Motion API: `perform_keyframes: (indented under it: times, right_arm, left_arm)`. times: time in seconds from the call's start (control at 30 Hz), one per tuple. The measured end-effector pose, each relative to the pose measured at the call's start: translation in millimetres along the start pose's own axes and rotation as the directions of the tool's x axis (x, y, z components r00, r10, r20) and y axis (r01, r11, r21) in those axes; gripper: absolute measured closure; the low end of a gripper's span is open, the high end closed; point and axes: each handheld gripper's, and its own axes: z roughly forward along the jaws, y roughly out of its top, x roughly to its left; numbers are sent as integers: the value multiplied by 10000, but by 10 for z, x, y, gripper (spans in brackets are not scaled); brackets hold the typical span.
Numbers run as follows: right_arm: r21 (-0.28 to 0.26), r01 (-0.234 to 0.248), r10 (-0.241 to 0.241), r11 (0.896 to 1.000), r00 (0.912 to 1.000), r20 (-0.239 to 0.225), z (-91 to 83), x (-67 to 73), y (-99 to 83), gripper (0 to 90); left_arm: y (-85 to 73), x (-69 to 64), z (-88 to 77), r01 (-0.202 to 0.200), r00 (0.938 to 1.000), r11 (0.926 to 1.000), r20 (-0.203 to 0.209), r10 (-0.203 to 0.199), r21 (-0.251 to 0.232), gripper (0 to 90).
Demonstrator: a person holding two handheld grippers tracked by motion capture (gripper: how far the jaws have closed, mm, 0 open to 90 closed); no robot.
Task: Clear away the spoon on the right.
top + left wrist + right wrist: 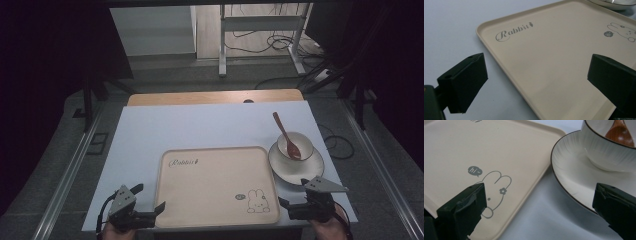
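While a person's two hands rest at the near edge of a white table [150,125], the high view shows a cream tray [210,200] lying flat at the middle of the near side, a "Rabbit" script at its far left corner and a small rabbit drawing at its near right corner. Just beside the tray's near left corner sit the left tongs [159,210], jaws spread; the right tongs [292,192] hover off the tray's near right corner, also spread, close to a white plate [310,172]. That plate stands just right of the tray and carries a small white bowl [306,141], in which a brown wooden spoon [286,135] leans, its handle pointing away from the person. From the left gripper view, the left tongs [536,82] are wide open and hold nothing, one jaw over the bare table and the other over the tray [554,57], so that the tray's rim runs between them; whether either jaw touches it cannot be told. From the right gripper view, the right tongs [536,207] likewise gape wide and empty, one jaw above the tray [506,152] near the rabbit drawing, the other above the dark-edged rim of the plate [569,175], with a strip of table between tray and plate. The bowl [609,152] and the spoon's [620,132] brown tip show at the upper right.
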Motion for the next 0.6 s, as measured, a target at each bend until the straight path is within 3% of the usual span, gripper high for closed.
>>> perform_keyframes:
  times: [0.23, 0.6]
  right_arm:
    - [-184, 56, -51, 9998, 9996, 272, 2, -62, 69, 0]
    - [-94, 189, -188, 9998, 9997, 156, 9, -122, 161, 0]
  left_arm:
    - [0, -2, 0, -20, 9999, 10000, -101, 21, 51, 27]
    - [-3, 3, 1, 69, 9999, 10000, -157, -69, 21, 29]
